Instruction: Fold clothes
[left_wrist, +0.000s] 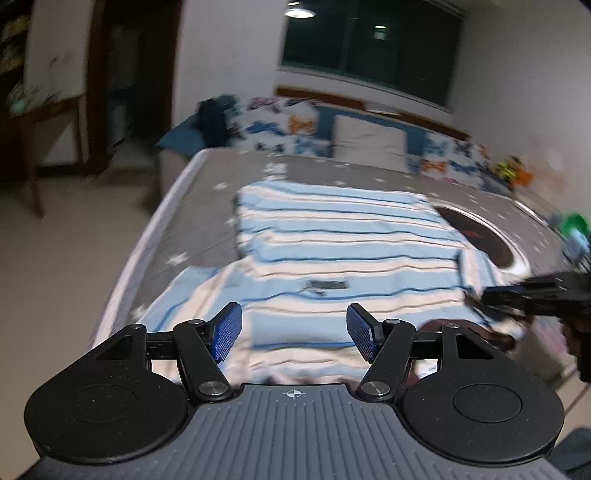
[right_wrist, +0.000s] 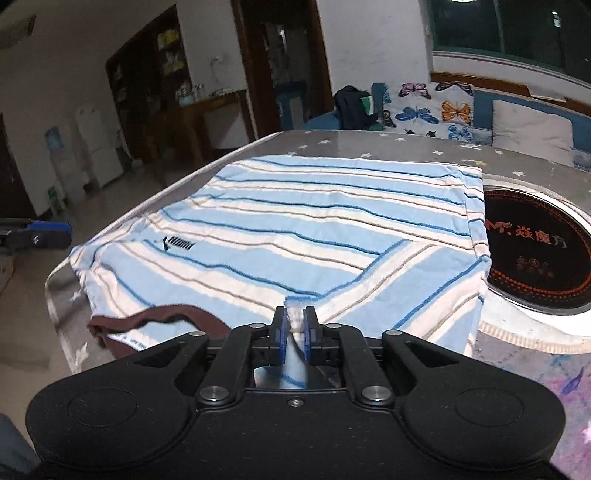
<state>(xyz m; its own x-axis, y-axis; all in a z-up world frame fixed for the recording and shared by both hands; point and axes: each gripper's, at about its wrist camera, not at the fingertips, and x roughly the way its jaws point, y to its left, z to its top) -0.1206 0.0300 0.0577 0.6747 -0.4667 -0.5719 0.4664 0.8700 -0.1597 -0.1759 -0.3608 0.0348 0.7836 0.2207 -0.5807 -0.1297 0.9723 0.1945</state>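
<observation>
shirt: the striped shirt (right_wrist: 295, 221) is lying spread over the grey star-print tabletop (right_wrist: 258, 147), brown collar (right_wrist: 155, 321) hanging near the edge at 7 o'clock in the right wrist view, hem out toward 12 o'clock

sleeve: the right-side sleeve (right_wrist: 399, 280) is already lying turned in over the body, stripes running diagonal against the rest

right tool (right_wrist: 294, 328): squeezing down narrow on the sleeve's cuff, cloth bunching up between the 2 blue pads

left tool (left_wrist: 293, 330): hanging wide apart over the collar end, gripping nothing; that view is pretty blurry so I'm not reading much more off it

neighbour: the black induction hob (right_wrist: 532, 254) is sitting just beside the shirt at 3 o'clock, the side seam touching its rim

stage, my guess: looks like a side fold in hand, with the cuff being carried or laid across the chest

doing it well: I'd be keeping the cuff low and lightly taut, aiming the crease parallel to the side seam, and only letting go once the sleeve is lying flat so the body isn't dragging toward the hob
</observation>
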